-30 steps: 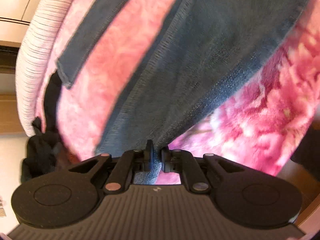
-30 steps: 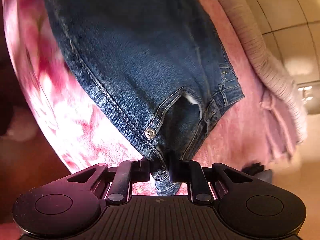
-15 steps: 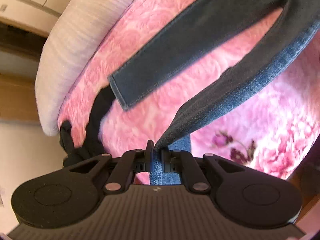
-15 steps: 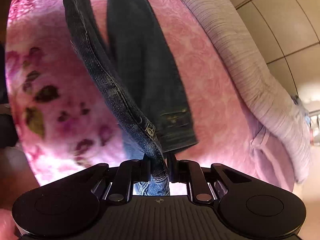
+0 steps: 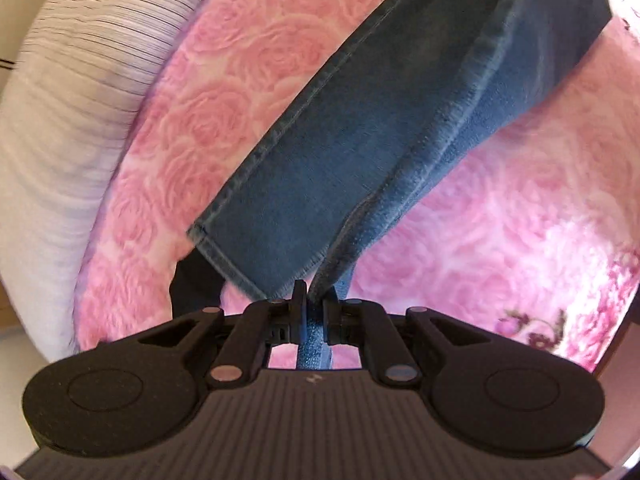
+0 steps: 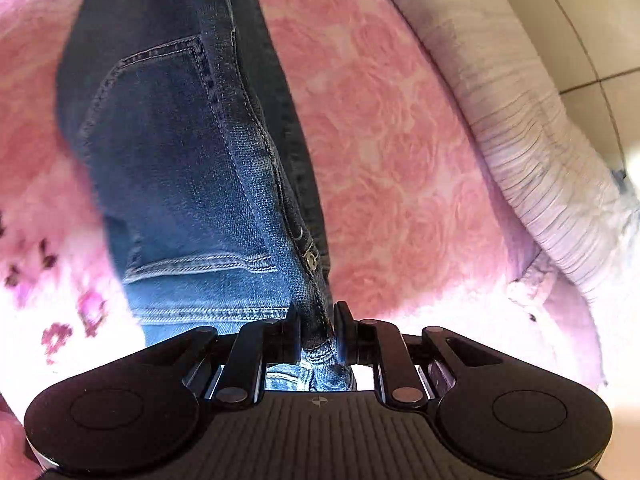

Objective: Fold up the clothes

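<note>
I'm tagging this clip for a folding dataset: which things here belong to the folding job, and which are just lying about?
Part of the job:
- jeans, pinched at both ends
- left gripper, shut on a leg hem
- right gripper, shut on the waistband

Just lying about:
- pink rose-pattern blanket underneath
- pale ribbed cover along the edge
- dark garment by the hem

Beside the jeans [image 5: 384, 152] I see open pink blanket [image 5: 192, 128] either side; the ribbed pillow [image 5: 72, 92] blocks its far edge.
</note>
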Motion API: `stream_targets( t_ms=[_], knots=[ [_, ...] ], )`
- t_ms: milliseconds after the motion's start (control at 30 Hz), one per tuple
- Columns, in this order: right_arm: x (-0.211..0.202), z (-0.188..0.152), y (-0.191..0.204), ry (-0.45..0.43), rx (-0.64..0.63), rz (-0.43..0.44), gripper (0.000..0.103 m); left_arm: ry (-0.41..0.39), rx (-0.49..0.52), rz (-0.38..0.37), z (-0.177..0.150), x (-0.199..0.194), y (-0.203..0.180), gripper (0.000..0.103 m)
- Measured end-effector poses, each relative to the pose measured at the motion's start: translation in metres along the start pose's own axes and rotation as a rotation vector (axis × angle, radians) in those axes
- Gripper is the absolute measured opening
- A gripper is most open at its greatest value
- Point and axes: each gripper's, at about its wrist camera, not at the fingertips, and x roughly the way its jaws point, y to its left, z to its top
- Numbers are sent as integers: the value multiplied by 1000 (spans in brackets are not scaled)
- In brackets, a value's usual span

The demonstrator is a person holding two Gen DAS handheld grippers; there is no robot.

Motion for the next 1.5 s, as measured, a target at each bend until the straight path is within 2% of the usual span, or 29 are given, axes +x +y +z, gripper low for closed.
stream_targets(
  t_ms=[167,200,267,300,333,367,433,633,767,933,1100,1167,1300,1367,1433,1500],
  knots=[
    [52,7,-27,29,43,86,14,45,-36,-24,47,50,33,7],
    [62,8,-31,34,53,104,14,48,-61,-13,56,60,39,7],
    [83,10,-41,46,72,140,15,57,-97,37,74,77,46,18],
    [94,11,-46,51,82,158,17,60,-108,68,81,83,49,19],
    [104,11,-51,57,91,176,27,69,-115,103,87,87,51,20],
    [112,12,-52,70,90,157,42,74,-119,120,89,89,51,20],
    [114,14,-53,76,101,100,50,84,-126,147,93,91,51,21],
    [96,20,-61,19,216,-29,53,106,-152,195,61,73,41,29],
    [65,26,-45,-68,365,-3,57,124,-150,209,21,67,14,34],
    [33,45,3,-137,452,56,58,136,-73,265,-28,72,-26,37],
    [12,82,60,-167,562,132,59,51,-23,323,-54,88,-51,35],
    [6,101,83,-166,608,169,59,19,60,343,-57,103,-62,21],
    [-4,143,125,-155,613,164,59,-91,237,425,-57,140,-76,22],
    [-7,164,141,-145,629,147,59,-155,323,482,-58,160,-80,29],
    [-8,183,155,-116,652,121,59,-199,405,505,-60,180,-81,36],
    [-10,201,171,-95,692,108,59,-239,485,528,-65,195,-81,36]
  ],
)
